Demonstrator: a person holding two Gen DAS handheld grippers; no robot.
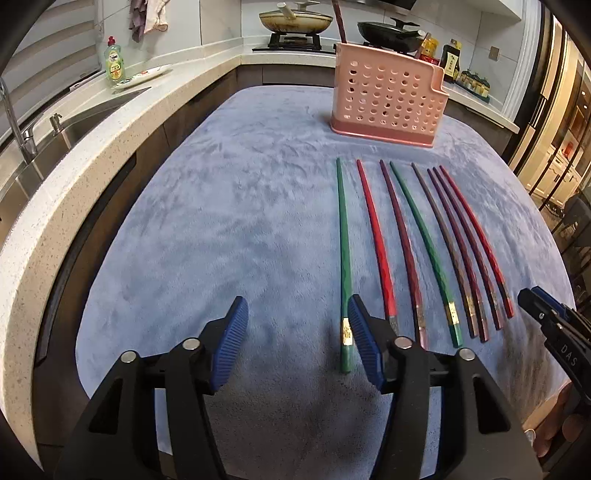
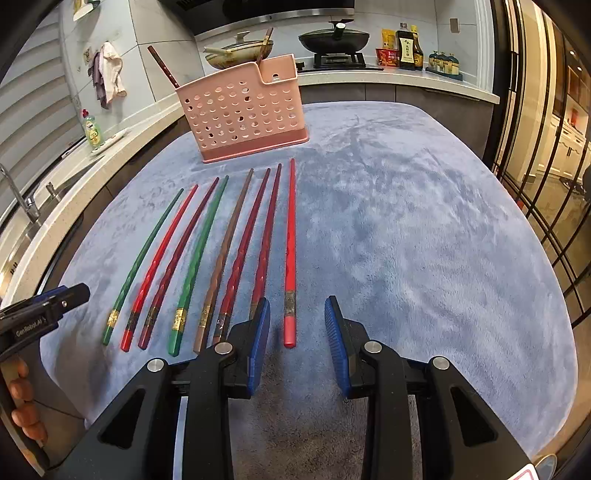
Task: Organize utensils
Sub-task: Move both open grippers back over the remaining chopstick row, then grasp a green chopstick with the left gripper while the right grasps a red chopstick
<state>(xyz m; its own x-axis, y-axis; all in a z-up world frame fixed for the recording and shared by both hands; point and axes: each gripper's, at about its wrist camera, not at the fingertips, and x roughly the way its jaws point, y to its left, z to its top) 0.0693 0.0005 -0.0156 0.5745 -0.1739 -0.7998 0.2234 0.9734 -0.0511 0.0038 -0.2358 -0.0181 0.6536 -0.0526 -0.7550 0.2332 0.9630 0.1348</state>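
Several chopsticks lie side by side on the blue cloth (image 1: 229, 221), tips pointing at a pink perforated utensil holder (image 1: 388, 103) at the far side, which also shows in the right wrist view (image 2: 243, 110). It holds two chopsticks. My left gripper (image 1: 295, 339) is open and empty, its right finger next to the leftmost green chopstick (image 1: 343, 258). My right gripper (image 2: 295, 339) is open and empty, with the butt of the rightmost red chopstick (image 2: 290, 251) lying between its fingers on the cloth. The other green, red, maroon and brown chopsticks (image 2: 192, 266) lie to its left.
A speckled counter (image 1: 110, 147) with a sink (image 1: 85, 118), tap and green soap bottle (image 1: 114, 62) runs along the left. A stove with two pans (image 1: 295, 20) and sauce bottles (image 2: 408, 46) stands behind the holder. A glass partition (image 2: 535, 166) is at right.
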